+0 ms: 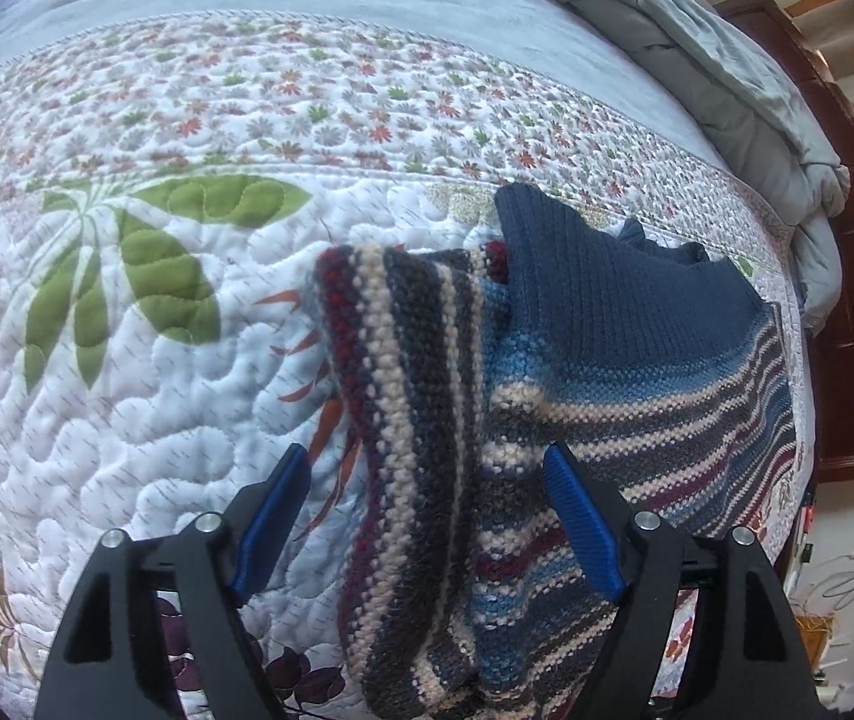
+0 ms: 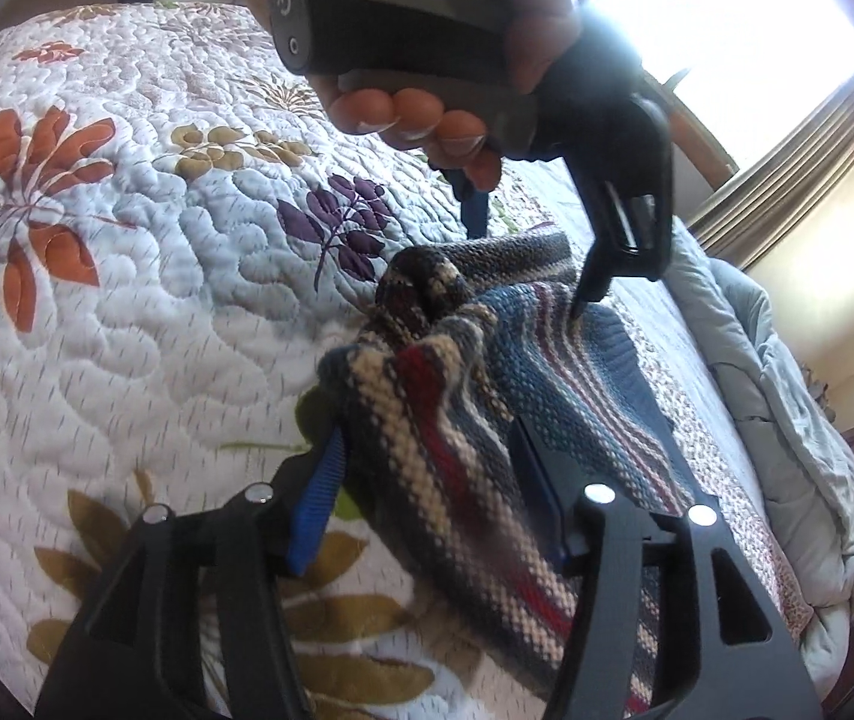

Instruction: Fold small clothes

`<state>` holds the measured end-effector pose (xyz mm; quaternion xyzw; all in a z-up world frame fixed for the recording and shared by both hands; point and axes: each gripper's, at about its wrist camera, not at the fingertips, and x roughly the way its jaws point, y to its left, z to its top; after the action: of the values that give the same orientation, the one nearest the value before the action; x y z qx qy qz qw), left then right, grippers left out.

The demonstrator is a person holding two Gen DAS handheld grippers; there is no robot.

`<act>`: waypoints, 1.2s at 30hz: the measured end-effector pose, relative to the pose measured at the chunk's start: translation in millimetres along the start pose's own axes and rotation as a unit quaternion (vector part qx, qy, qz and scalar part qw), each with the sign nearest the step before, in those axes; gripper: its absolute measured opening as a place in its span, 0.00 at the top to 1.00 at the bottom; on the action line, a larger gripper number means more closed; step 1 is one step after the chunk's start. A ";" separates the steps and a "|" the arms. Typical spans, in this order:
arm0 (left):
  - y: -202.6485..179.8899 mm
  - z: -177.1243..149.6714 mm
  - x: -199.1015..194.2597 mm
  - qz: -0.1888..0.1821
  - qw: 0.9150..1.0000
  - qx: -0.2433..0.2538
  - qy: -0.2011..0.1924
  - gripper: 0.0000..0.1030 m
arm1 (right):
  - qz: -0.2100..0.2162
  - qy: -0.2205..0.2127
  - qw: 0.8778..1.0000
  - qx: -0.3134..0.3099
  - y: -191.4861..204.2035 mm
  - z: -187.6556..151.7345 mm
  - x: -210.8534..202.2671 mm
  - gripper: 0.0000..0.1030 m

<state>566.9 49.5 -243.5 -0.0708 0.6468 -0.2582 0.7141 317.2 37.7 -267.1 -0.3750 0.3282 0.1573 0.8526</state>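
Both sets of jaws are spread with nothing pinched: the striped knit sweater (image 1: pixel 427 420) runs loose between the left hand-held gripper (image 1: pixel 427 468) pads, bunches between the right hand-held gripper (image 2: pixel 427 468) pads too, and sprawls across the floral quilt (image 1: pixel 127 390) on the bed.

Striped knit garment (image 2: pixel 487 396) between parted right gripper (image 2: pixel 427 480), floral quilt (image 2: pixel 127 300)

Left gripper (image 1: pixel 427 468) pointing steeply down, jaws spread wide, blue pads clear of anything between them. Right gripper (image 2: pixel 427 456) angled down too, jaws parted, left pad free; the right pad's contact is hard to judge. A hand (image 2: pixel 427 90) wraps the left gripper's handle, fingertips curled under.
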 end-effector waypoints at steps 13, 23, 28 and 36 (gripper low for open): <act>-1.6 10.0 17.3 -0.008 1.000 0.006 0.008 0.20 | -0.030 -0.013 0.999 -0.030 22.4 -1.8 3.0 0.39; -7.3 29.9 25.3 0.015 1.000 0.006 0.009 0.22 | -0.038 0.013 0.999 -0.016 12.1 21.5 36.1 0.37; -5.9 33.2 24.8 -0.015 1.000 -0.002 0.017 0.59 | -0.021 0.015 1.000 -0.002 7.4 20.1 41.2 0.52; -12.6 31.3 13.4 -0.013 1.000 -0.009 0.012 0.70 | 0.007 0.009 0.999 0.030 -22.9 17.5 37.7 0.83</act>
<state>593.8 25.2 -245.1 -0.0825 0.6563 -0.2625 0.7025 364.5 36.2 -271.5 -0.3486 0.3425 0.1498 0.8595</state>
